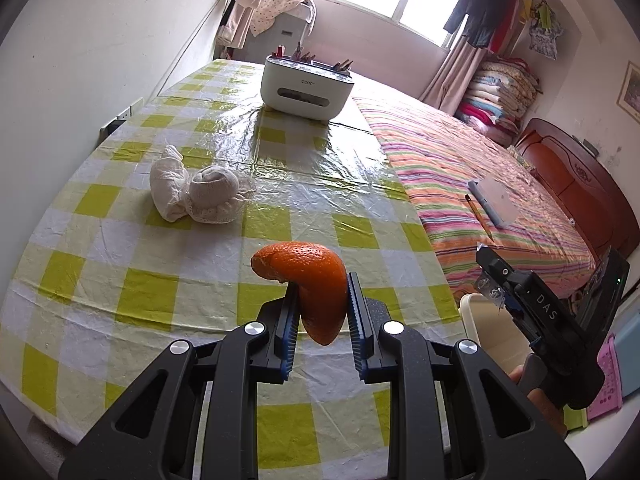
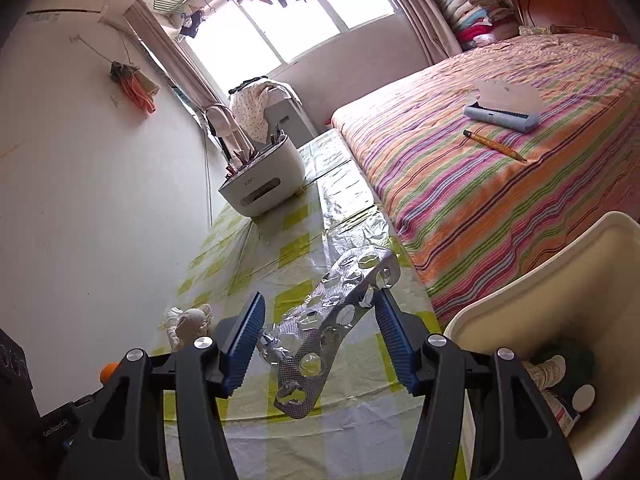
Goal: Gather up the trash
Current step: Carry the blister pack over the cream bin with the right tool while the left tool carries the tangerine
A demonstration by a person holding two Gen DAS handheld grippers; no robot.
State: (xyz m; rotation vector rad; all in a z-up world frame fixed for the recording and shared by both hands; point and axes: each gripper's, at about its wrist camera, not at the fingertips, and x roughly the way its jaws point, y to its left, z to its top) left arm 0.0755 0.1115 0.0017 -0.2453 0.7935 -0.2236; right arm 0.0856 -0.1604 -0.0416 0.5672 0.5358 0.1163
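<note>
Here your left gripper (image 1: 322, 308) pinches an orange peel (image 1: 310, 284) between nearly closed pads, lifted above the checked table (image 1: 120, 280). At ten o'clock from it lie rolled socks (image 1: 196, 190); at twelve, far off, stands a white organizer (image 1: 306, 84). Your right gripper (image 2: 320, 334) is about half open, with a foil blister pack (image 2: 328, 326) between its fingers, touching the right pad; the left pad stands clear. At four o'clock sits the white bin (image 2: 532, 292).
</note>
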